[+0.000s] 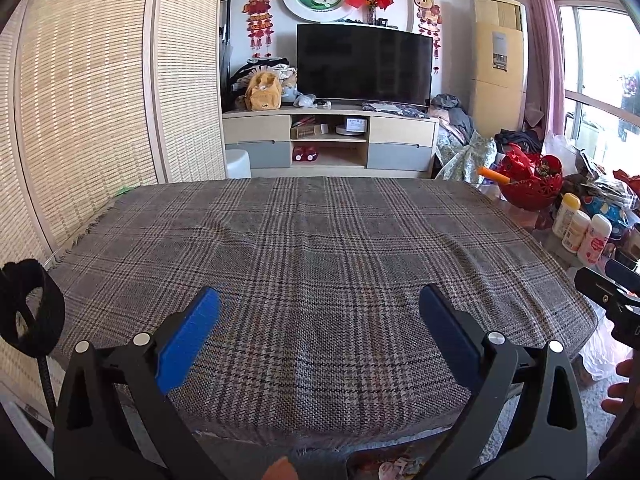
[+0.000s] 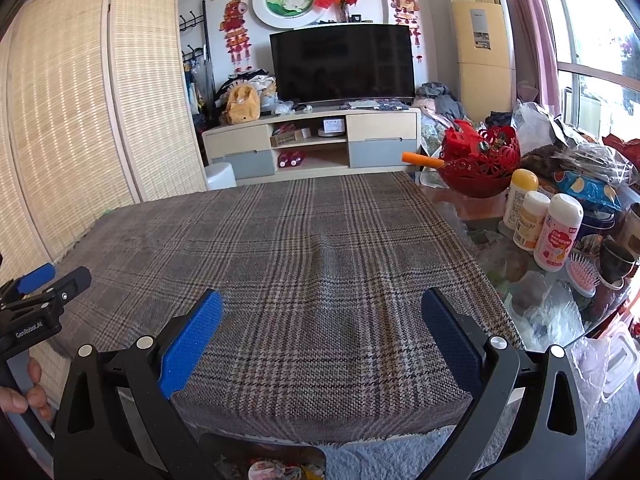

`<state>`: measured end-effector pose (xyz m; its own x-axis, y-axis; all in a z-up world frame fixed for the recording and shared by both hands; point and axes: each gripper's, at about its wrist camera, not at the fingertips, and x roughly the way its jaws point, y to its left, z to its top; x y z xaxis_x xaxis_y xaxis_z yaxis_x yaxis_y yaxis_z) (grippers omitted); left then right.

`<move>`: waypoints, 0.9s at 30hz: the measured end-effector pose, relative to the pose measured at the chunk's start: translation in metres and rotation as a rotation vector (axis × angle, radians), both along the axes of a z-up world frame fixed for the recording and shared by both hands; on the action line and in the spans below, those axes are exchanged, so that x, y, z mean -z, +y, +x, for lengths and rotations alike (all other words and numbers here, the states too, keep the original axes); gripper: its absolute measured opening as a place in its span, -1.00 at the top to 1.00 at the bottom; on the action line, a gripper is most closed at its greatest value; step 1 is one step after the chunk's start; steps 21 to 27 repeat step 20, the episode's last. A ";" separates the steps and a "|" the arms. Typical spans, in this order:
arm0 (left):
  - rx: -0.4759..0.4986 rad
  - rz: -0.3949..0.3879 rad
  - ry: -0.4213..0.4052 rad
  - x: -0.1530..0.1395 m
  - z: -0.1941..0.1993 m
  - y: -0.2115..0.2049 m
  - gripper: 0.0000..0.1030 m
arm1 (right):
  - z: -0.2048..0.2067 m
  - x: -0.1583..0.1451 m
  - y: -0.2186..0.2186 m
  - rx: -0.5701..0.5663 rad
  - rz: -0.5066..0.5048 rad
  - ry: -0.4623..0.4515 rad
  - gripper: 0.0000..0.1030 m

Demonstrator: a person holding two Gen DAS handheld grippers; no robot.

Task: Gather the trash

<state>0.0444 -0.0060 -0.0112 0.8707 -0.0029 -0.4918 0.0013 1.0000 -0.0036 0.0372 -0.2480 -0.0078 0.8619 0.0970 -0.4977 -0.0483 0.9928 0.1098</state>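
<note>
both hand-held grippers [image 1: 320, 312] [image 2: 322, 314] agape above plaid cloth [image 1: 312, 248]

Dark television [image 1: 364, 65] on low cabinet [image 1: 330, 141]; bamboo screen [image 1: 100, 92] left; bright window [image 1: 592, 68] right.

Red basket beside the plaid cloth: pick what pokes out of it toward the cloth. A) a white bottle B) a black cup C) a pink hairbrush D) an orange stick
D: an orange stick juts from the red basket toward the plaid cloth.
</note>
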 end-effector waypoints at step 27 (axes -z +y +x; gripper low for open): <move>0.012 0.001 -0.002 -0.002 0.001 0.002 -0.84 | 0.001 0.003 0.003 -0.003 -0.002 0.014 -0.94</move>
